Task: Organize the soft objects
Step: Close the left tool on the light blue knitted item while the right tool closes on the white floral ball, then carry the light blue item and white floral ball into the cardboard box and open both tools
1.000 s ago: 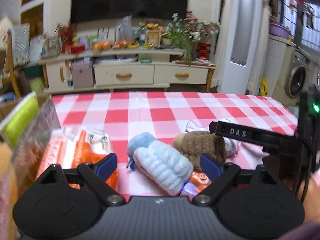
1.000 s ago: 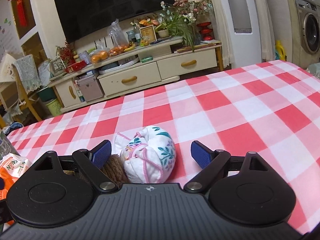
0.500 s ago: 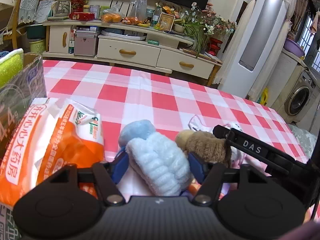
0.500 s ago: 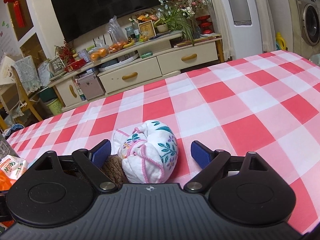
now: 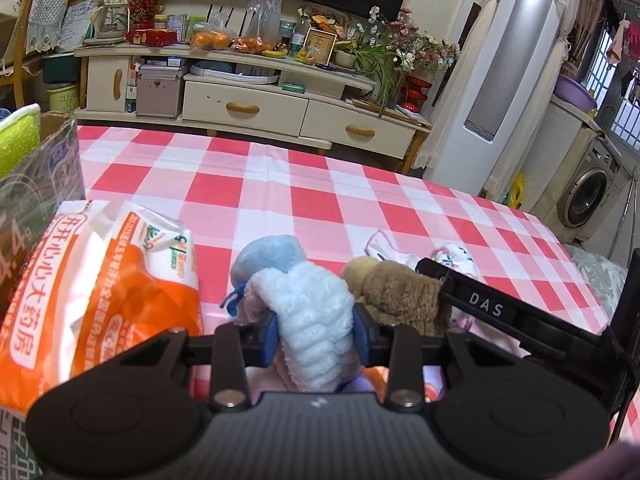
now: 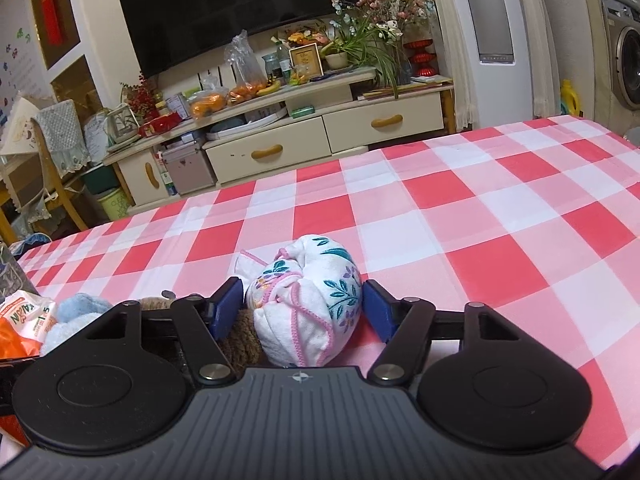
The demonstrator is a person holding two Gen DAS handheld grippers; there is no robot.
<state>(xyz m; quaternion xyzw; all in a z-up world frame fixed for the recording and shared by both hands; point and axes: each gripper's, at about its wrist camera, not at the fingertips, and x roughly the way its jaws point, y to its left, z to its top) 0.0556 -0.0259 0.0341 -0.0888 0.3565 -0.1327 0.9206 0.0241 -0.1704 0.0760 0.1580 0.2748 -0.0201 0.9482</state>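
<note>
On the red-and-white checked tablecloth (image 5: 320, 208) lies a light blue fluffy piece (image 5: 312, 300), and my left gripper (image 5: 316, 332) is shut on it, both blue pads pressed into its sides. A rounder blue plush (image 5: 272, 256) sits just behind it and a brown plush (image 5: 400, 292) to its right. A white floral cloth bundle (image 6: 308, 292) lies between the jaws of my right gripper (image 6: 304, 312), which are closing. Its pads (image 6: 230, 308) stand right at the bundle's sides without visibly squeezing it. In the left wrist view, the right gripper's black finger (image 5: 480, 304) crosses over the brown plush.
An orange-and-white plastic bag (image 5: 100, 280) lies to the left of the plush pile, against a cardboard box (image 5: 40, 172) with a green pad (image 5: 18, 136) on top. Beyond the table's far edge stand a TV cabinet (image 6: 280, 148) and a washing machine (image 5: 588, 200).
My left gripper moved in over the light blue fluffy piece and shut on it. The right gripper stayed put while its jaws narrowed around the floral bundle.
</note>
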